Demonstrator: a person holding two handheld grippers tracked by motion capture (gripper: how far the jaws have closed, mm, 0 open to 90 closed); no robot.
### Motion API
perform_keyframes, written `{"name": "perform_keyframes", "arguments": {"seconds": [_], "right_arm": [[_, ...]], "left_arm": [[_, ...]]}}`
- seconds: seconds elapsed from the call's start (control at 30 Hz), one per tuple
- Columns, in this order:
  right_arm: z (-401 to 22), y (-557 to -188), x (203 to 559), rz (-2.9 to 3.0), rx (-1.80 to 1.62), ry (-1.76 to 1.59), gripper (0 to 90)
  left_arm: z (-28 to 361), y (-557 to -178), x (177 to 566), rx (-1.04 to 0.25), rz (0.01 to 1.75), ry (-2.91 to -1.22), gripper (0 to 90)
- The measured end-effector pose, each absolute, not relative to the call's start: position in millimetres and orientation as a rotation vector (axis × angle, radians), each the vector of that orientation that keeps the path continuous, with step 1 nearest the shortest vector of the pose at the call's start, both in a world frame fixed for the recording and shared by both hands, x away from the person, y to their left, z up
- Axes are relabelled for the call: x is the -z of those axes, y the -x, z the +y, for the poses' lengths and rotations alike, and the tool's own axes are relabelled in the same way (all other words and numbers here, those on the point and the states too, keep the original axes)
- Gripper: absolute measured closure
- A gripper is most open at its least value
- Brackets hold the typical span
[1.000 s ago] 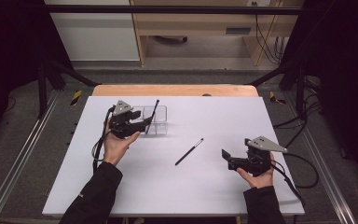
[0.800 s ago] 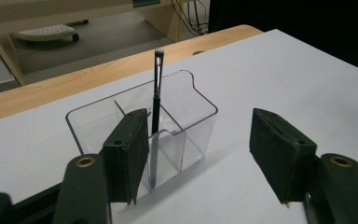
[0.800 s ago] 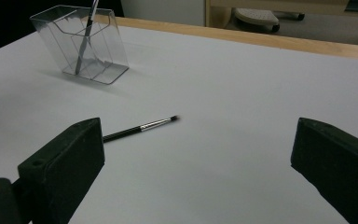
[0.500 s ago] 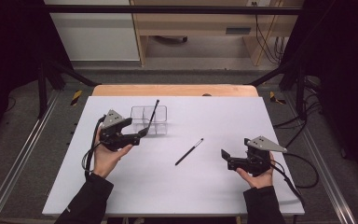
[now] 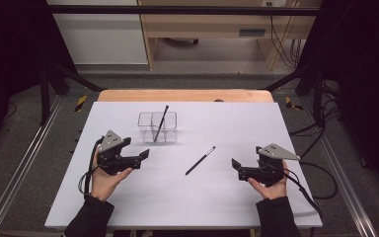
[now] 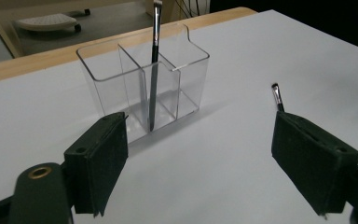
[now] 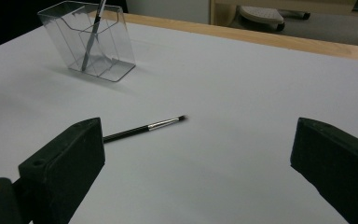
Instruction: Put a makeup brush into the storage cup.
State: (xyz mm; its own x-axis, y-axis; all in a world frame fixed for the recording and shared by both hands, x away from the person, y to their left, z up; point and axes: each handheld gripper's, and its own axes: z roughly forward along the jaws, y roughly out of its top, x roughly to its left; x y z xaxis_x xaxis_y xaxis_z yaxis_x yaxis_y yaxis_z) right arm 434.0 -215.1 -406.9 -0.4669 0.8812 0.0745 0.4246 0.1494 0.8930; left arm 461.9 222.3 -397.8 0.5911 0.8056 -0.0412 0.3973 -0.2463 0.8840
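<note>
Clearly the left gripper (image 5: 143, 154) has just been opening its jaws, nothing between them now, near the clear plastic organizer (image 5: 157, 127) where one thin black brush (image 5: 161, 122) leans upright in a compartment. The right gripper (image 5: 236, 164) is spread wide and empty too, pointing at the second brush (image 5: 200, 160), which lies flat on the smooth white table (image 5: 177, 207) between the two hands. I'd come at that one low and square across its slim handle (it's round, liable to roll), pinching near the silver ferrule (image 7: 161, 123).
</note>
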Motion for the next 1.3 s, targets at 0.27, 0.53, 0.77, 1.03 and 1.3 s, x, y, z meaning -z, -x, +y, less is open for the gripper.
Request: {"name": "perform_keyframes", "arguments": {"seconds": [0.27, 0.53, 0.77, 1.03, 1.3], "right_arm": [[-209, -435, 405, 1.970, -1.273, -1.233, 3.3], [-195, -439, 404, 1.984, -1.269, -1.228, 3.3], [-172, -449, 403, 2.006, -1.274, -1.221, 3.4], [-152, -457, 406, 2.018, -1.258, -1.250, 3.9], [-143, -466, 419, 2.024, -1.217, -1.307, 4.1]], "left_arm": [[228, -455, 408, -0.523, 0.985, -1.889, 15.2], [234, -452, 414, -0.537, 1.007, -1.893, 14.5], [240, -450, 414, -0.546, 1.021, -1.868, 14.3], [247, -451, 416, -0.547, 1.049, -1.850, 14.3], [247, -451, 420, -0.556, 1.045, -1.870, 14.3]]}}
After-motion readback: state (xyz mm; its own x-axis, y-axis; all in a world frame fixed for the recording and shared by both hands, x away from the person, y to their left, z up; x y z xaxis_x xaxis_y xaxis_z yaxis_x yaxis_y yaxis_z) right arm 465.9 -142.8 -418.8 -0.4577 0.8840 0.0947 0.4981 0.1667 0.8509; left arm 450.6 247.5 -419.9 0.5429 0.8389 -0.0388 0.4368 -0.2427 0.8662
